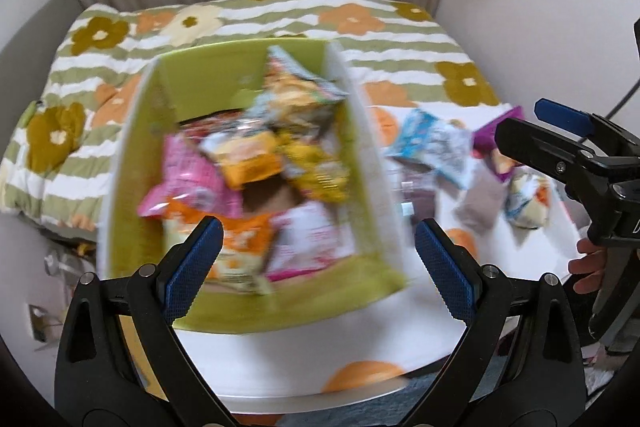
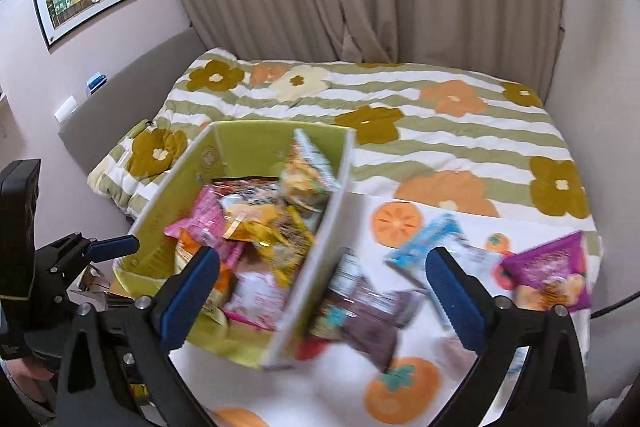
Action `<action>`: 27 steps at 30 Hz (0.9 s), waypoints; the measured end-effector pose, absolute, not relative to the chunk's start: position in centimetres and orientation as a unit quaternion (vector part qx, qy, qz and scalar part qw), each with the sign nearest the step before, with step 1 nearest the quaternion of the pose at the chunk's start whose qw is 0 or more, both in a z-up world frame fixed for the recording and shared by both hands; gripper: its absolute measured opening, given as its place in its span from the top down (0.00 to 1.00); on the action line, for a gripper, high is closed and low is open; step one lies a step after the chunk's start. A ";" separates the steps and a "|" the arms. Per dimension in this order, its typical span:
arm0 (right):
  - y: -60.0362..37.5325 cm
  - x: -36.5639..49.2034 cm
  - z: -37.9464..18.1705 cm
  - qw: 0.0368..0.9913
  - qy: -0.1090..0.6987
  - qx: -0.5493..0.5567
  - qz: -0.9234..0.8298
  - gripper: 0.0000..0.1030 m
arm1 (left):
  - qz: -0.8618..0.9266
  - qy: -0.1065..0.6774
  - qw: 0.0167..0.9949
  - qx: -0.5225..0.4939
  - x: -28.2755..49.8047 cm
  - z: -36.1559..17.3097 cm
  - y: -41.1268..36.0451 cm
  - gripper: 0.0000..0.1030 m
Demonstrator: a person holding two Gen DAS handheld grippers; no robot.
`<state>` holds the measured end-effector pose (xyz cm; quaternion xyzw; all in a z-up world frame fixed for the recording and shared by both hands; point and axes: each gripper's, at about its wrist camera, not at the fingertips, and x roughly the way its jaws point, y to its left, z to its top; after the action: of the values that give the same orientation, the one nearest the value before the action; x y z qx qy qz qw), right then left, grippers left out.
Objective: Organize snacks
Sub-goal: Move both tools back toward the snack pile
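Left wrist view: left gripper spread wide, nothing between pads, hovering over near end of green box full of snack packets. Right gripper also released, empty, straddling box's right wall. Loose packets ahead-right of it: blue packet, purple packet, brown packet, on fruit-print cloth. Motion blur throughout.

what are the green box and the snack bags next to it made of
The green box looks like matte cardboard: thin, flat, stiff walls with pale cut edges. The loose snack bags look like glossy printed plastic film: crinkled, with shiny highlights, though motion blur leaves the finish uncertain.
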<state>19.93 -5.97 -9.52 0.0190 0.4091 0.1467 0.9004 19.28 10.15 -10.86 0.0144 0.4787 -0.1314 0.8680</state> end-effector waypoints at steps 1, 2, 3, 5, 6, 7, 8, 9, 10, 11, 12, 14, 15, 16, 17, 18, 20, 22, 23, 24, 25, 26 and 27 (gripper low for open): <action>-7.3 19.4 -9.3 0.903 0.405 0.017 0.141 0.01 | -0.136 0.477 0.868 0.017 19.1 -10.8 9.1 0.07; -8.7 19.0 -9.1 0.905 0.403 0.015 0.134 0.01 | -0.142 0.476 0.868 0.020 18.8 -10.8 7.6 0.07; -9.9 18.6 -9.1 0.905 0.405 0.015 0.128 0.01 | -0.148 0.474 0.868 0.022 18.6 -10.8 6.5 0.07; -12.9 17.9 -9.0 0.904 0.411 0.017 0.116 0.01 | -0.165 0.471 0.866 0.027 18.1 -10.8 3.6 0.07; -14.2 17.5 -9.1 0.904 0.412 0.016 0.109 0.01 | -0.171 0.469 0.866 0.029 17.9 -10.9 2.6 0.07; -15.6 17.1 -9.1 0.905 0.413 0.013 0.100 0.01 | -0.176 0.468 0.866 0.032 17.6 -11.0 1.2 0.07; -16.9 16.6 -9.1 0.906 0.413 0.009 0.090 0.01 | -0.181 0.466 0.865 0.035 17.4 -11.0 0.1 0.07; -18.0 16.2 -9.2 0.907 0.413 0.007 0.085 0.01 | -0.188 0.464 0.865 0.039 17.0 -11.1 -1.5 0.07; -19.3 15.6 -9.2 0.907 0.415 0.006 0.079 0.01 | -0.193 0.462 0.864 0.043 16.8 -11.2 -2.5 0.07; -20.5 15.1 -9.4 0.906 0.416 0.008 0.074 0.01 | -0.198 0.461 0.864 0.046 16.5 -11.2 -3.6 0.07; -21.6 14.7 -9.5 0.905 0.418 0.010 0.070 0.01 | -0.206 0.459 0.863 0.052 16.2 -11.5 -5.0 0.07; -23.5 14.0 -9.9 0.902 0.426 0.015 0.061 0.01 | -0.219 0.457 0.860 0.063 15.8 -12.0 -7.1 0.07; -24.6 13.6 -10.2 0.903 0.427 0.016 0.052 0.01 | -0.226 0.457 0.857 0.071 15.7 -12.3 -8.0 0.07; -25.5 13.2 -10.4 0.903 0.428 0.015 0.040 0.01 | -0.232 0.457 0.855 0.076 15.6 -12.6 -8.8 0.07; -26.2 12.8 -10.6 0.903 0.428 0.015 0.032 0.01 | -0.240 0.459 0.851 0.084 15.6 -13.0 -9.8 0.07; -26.9 12.5 -10.9 0.904 0.427 0.016 0.029 0.01 | -0.247 0.462 0.847 0.089 15.6 -13.4 -10.6 0.07; -28.1 12.2 -11.4 0.902 0.430 0.022 0.027 0.01 | -0.262 0.468 0.838 0.098 15.9 -14.2 -12.0 0.07; -29.2 11.9 -12.2 0.900 0.434 0.033 0.022 0.01 | -0.273 0.474 0.829 0.113 16.3 -15.2 -13.2 0.07; -29.7 11.9 -12.6 0.899 0.436 0.038 0.020 0.01 | -0.278 0.477 0.825 0.125 16.6 -15.8 -13.9 0.07; -30.2 11.9 -13.2 0.897 0.440 0.046 0.017 0.01 | -0.283 0.481 0.819 0.136 17.0 -16.4 -14.5 0.07; -30.6 12.1 -13.8 0.894 0.445 0.055 0.014 0.01 | -0.289 0.484 0.813 0.143 17.4 -16.8 -14.8 0.07; -31.0 12.2 -14.4 0.890 0.451 0.063 0.012 0.01 | -0.297 0.488 0.807 0.152 17.8 -17.4 -15.3 0.07; -31.1 12.2 -15.0 0.888 0.455 0.070 0.010 0.01 | -0.305 0.491 0.800 0.159 18.2 -18.0 -15.8 0.07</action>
<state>12.25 -31.11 -14.96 0.0700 0.4553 0.0096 0.8875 18.21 -15.75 -17.96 0.1594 0.4910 -0.3052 0.8002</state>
